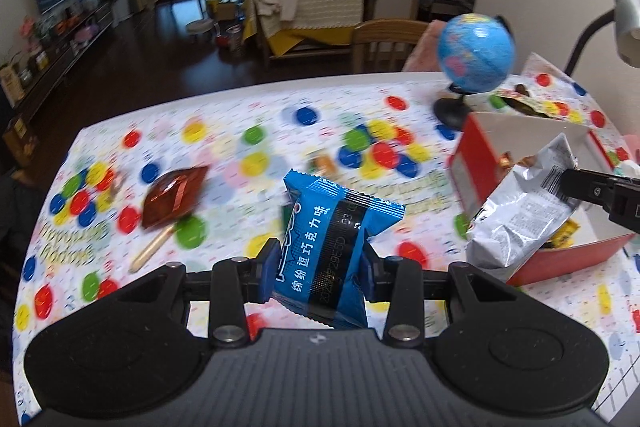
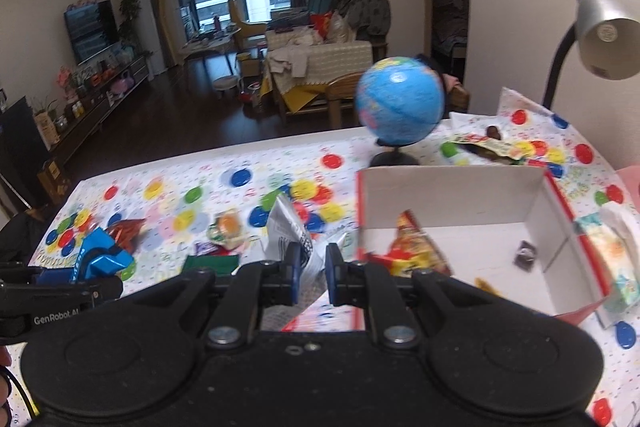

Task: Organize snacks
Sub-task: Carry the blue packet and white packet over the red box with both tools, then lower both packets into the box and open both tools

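My left gripper (image 1: 320, 271) is shut on a blue snack packet (image 1: 336, 219) with white lettering and holds it upright above the spotted tablecloth (image 1: 240, 131). My right gripper (image 2: 312, 267) is shut on a crinkled silver packet (image 2: 294, 227). In the left wrist view that silver packet (image 1: 516, 215) hangs over the near wall of the red box (image 1: 472, 163). The box (image 2: 452, 195) is white inside and holds a red and yellow packet (image 2: 416, 247) and a small dark candy (image 2: 526, 255). In the right wrist view the blue packet (image 2: 100, 259) shows at the far left.
A brown wrapped snack on a stick (image 1: 172, 199) and a small orange snack (image 1: 324, 163) lie on the cloth. A blue globe (image 1: 476, 55) stands behind the box, a desk lamp (image 2: 600, 23) at the right. A tissue pack (image 2: 616, 255) lies right of the box. A wooden chair (image 1: 384, 39) stands beyond the table.
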The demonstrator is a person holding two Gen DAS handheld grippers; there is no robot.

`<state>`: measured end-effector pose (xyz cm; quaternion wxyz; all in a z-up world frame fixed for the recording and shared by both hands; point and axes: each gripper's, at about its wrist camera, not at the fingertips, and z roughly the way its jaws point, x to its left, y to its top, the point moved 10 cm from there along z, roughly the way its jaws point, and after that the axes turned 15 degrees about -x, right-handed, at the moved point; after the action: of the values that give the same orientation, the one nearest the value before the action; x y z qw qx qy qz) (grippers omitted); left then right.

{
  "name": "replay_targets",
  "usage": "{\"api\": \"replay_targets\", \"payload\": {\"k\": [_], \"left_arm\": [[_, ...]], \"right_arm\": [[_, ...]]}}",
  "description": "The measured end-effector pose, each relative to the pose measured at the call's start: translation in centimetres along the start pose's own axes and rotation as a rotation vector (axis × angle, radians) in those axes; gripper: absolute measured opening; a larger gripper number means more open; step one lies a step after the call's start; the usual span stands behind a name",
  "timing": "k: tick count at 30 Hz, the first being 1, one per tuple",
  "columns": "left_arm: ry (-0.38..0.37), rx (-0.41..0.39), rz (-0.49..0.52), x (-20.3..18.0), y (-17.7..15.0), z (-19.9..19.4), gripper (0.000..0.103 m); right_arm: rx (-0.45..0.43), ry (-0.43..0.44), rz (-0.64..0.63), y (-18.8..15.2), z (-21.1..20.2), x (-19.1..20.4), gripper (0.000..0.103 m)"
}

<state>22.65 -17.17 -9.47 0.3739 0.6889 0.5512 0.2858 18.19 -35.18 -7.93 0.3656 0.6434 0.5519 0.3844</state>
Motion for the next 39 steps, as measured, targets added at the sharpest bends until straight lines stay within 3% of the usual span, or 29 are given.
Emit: {"api": "replay_targets", "payload": {"k": [22, 30, 39], "left_arm": [[-0.165, -0.026, 0.168, -17.7, 4.2, 4.4, 0.039], [-0.213, -0.002, 0.219, -22.2, 3.6, 6.8, 0.039], [-0.223, 0.054, 0.28, -25.0, 1.2, 10.4, 0.039]], "right_arm": [[-0.049, -0.164, 0.035, 2.8, -0.1, -15.6, 0.011], [-0.026, -0.245, 0.045, 2.2, 1.0, -20.6, 0.011], [0.071, -0.281, 0.019, -1.4, 3.8, -23.7, 0.012]]}}
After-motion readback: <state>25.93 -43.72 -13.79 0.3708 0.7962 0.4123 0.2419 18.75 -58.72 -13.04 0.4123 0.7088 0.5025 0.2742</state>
